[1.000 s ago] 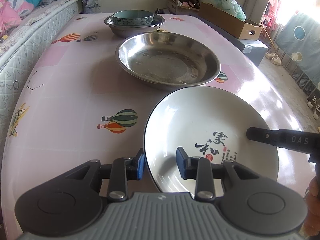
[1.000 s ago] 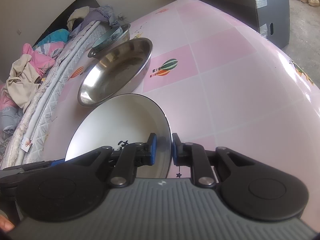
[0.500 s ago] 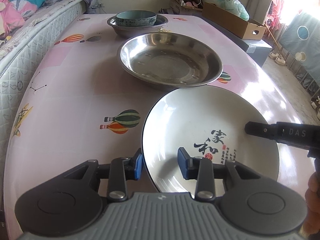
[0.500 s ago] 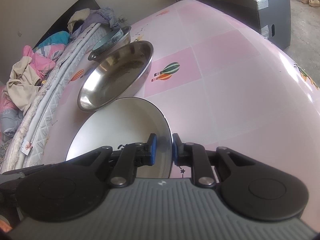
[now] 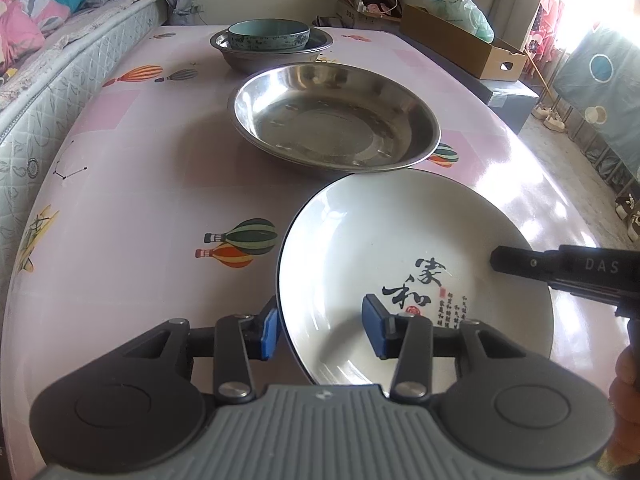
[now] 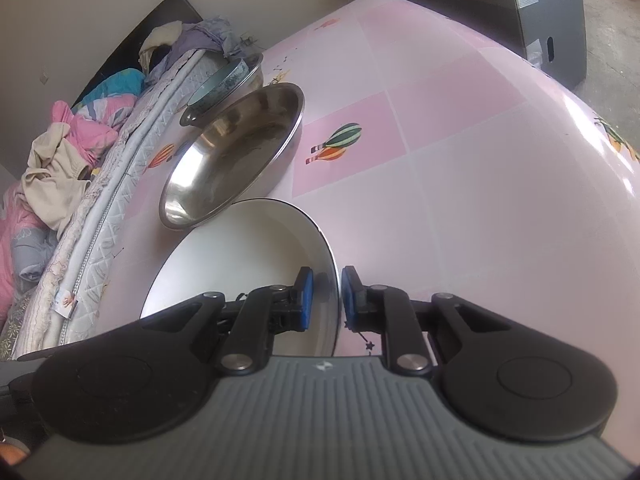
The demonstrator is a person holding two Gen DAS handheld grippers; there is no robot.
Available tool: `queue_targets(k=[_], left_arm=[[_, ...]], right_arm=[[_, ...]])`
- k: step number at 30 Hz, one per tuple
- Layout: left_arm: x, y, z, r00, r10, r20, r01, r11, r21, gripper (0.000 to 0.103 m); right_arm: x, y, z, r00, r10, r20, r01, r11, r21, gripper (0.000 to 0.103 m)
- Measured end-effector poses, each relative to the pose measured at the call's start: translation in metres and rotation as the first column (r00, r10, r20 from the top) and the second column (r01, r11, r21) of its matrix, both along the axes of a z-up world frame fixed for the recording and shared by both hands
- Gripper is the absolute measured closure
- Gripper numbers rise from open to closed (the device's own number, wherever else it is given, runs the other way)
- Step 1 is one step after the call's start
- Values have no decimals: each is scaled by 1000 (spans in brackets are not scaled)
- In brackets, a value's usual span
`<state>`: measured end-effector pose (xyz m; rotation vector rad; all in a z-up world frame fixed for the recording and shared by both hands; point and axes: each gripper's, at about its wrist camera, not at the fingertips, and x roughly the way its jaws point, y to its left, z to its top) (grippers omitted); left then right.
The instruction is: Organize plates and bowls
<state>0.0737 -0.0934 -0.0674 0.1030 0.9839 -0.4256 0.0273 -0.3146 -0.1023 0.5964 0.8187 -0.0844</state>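
Both tools tip steeply down toward the pink worktop (image 5: 120, 208) and meet on 1 white plate (image 5: 400, 248) at its near edge.

The left tool (image 5: 320, 330) straddles the plate's near-left rim: its left blue pad sits just outside the rim and its right pad hangs over the plate's inner face, apart from it. Its jaws are opening, with the rim between them but no longer pinched.

The right tool (image 6: 325, 300) has its jaws nearly together, the plate's right rim clamped between the 2 blue pads. In the left wrist view its black finger reaches in from the right over the plate, and part of a hand (image 5: 624, 376) shows at the right edge.

The plate has a dark rim and black characters with a small red seal on its inner face. Its far edge lies just beside, perhaps overlapping, a wide steel basin (image 5: 336, 120). Farther off stands a smaller steel bowl (image 5: 256, 60) with a teal ceramic bowl (image 5: 269, 35) nested inside it.

A mattress (image 5: 60, 80) runs along the worktop's left side, piled with bedding at the far end.
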Motion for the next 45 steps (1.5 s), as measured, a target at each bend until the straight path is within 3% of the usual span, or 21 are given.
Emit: queue_targets(k=[9, 18, 45], left_arm=[[-2, -3, -1, 1000, -2, -8, 2, 1000, -12, 53], [-8, -4, 2, 1000, -2, 7, 2, 1000, 13, 54], [-7, -4, -1, 1000, -1, 7, 1, 1000, 5, 51]], right_arm=[[-8, 4, -1, 1000, 20, 2, -20, 1000, 16, 87], [-7, 18, 5, 999, 40, -2, -40, 996, -83, 86], [-11, 16, 4, 999, 41, 5, -40, 997, -70, 85]])
